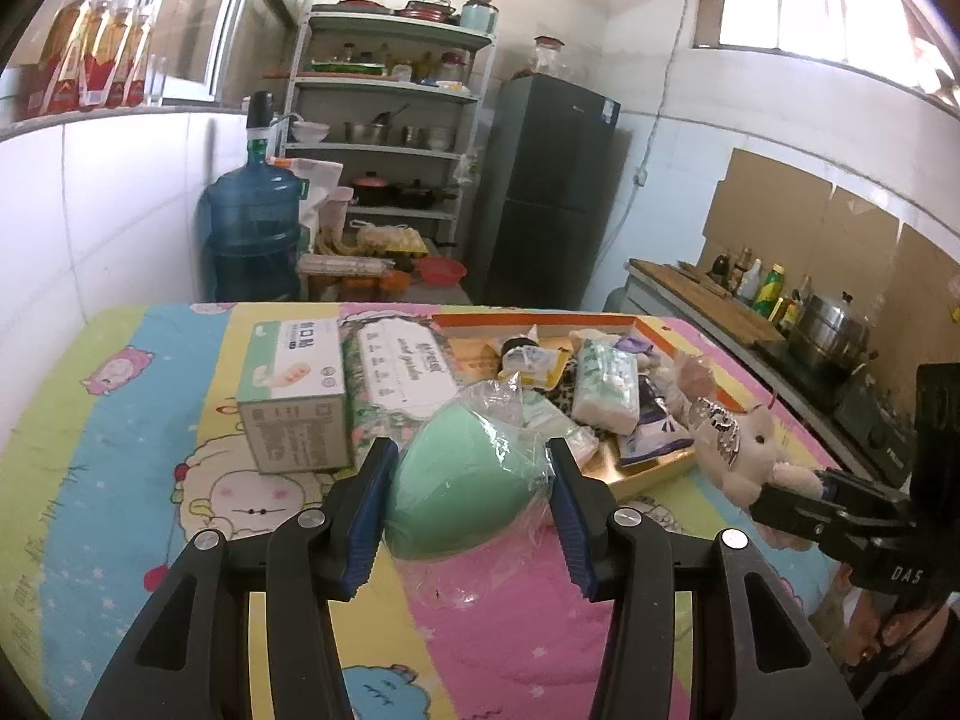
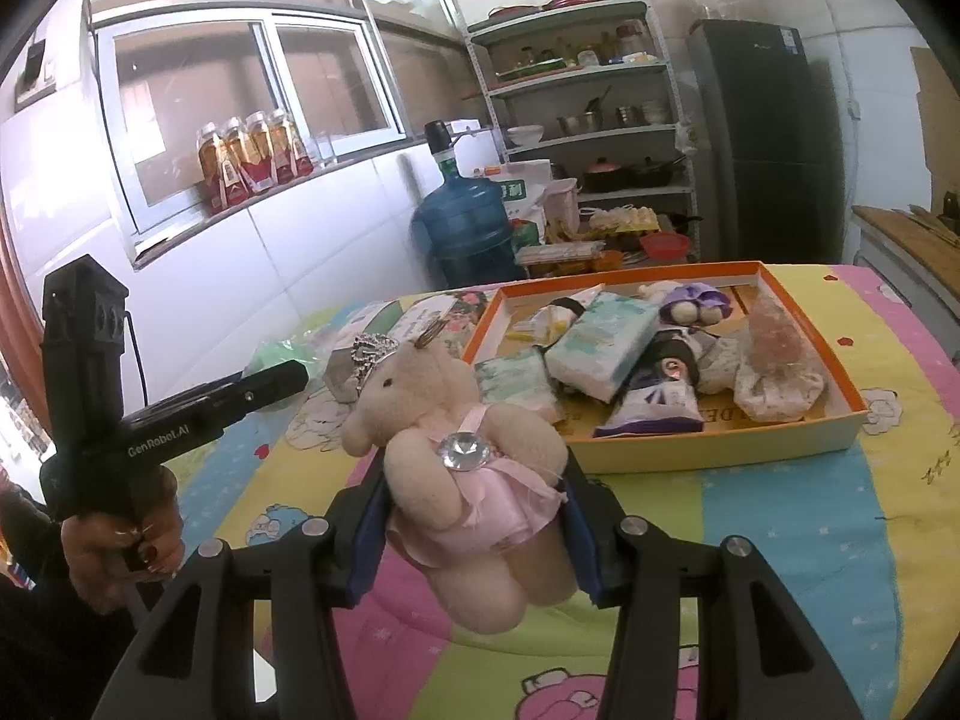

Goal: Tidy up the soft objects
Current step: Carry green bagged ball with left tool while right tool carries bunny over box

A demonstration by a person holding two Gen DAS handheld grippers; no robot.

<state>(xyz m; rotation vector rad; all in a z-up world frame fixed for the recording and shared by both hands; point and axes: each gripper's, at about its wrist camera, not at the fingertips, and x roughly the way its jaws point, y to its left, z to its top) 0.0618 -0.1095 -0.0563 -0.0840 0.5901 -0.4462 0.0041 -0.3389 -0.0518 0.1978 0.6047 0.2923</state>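
My left gripper [image 1: 471, 498] is shut on a green sponge in clear plastic wrap [image 1: 456, 492], held above the cartoon-print cloth [image 1: 120, 480]. My right gripper [image 2: 474, 510] is shut on a beige plush bear in a pink dress [image 2: 468, 462], also lifted off the cloth; the bear [image 1: 750, 450] shows at the right of the left wrist view. The orange-rimmed tray [image 2: 720, 450] beyond both grippers holds tissue packs [image 2: 600, 348], a purple pouch, a small plush and a bagged soft item [image 2: 774, 360].
A boxed carton [image 1: 294, 396] and a flat wipes pack [image 1: 402, 366] lie left of the tray [image 1: 654, 468]. Behind the table stand a blue water jug [image 1: 252, 228], a metal shelf [image 1: 384, 120] and a dark fridge [image 1: 546, 192]. A stove counter with a pot [image 1: 834, 324] runs along the right.
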